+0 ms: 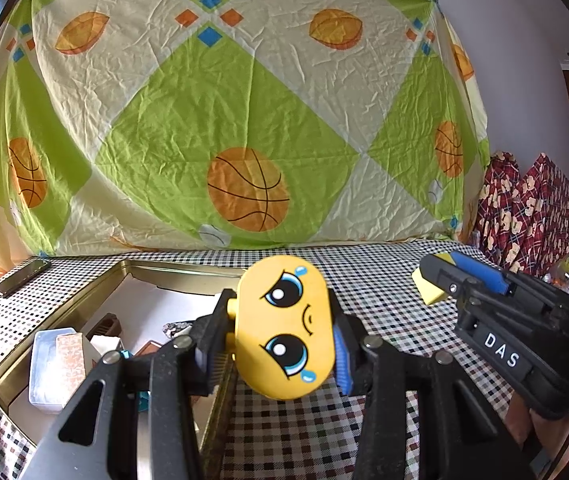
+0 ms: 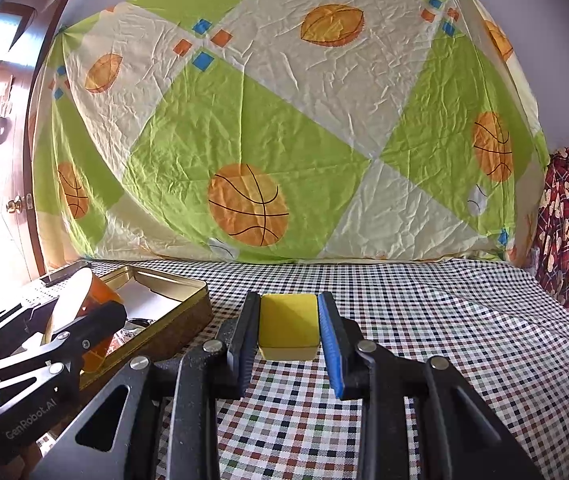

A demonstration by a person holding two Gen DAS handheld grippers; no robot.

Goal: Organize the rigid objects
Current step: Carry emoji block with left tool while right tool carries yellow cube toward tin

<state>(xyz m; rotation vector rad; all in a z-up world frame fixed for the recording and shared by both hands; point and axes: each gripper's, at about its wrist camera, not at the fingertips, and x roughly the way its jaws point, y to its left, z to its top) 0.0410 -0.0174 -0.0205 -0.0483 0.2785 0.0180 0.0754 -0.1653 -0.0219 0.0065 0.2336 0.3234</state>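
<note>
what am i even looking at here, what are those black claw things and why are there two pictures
The black claws are two hand-held grippers, one in each of a person's hands, each carrying a wide-angle camera that looks forward along its two fingers. So there are two pictures: one from each gripper.

In the left camera's picture, the left gripper clamps a yellow oval plastic toy with a crying cartoon face. The right gripper shows at the right edge.

In the right camera's picture, the right gripper holds a small yellow block between its pads.

Both hover over a table with a checked cloth. On it lies a shallow gold metal tin already holding small boxes. A sheet printed with basketballs hangs behind.
</note>
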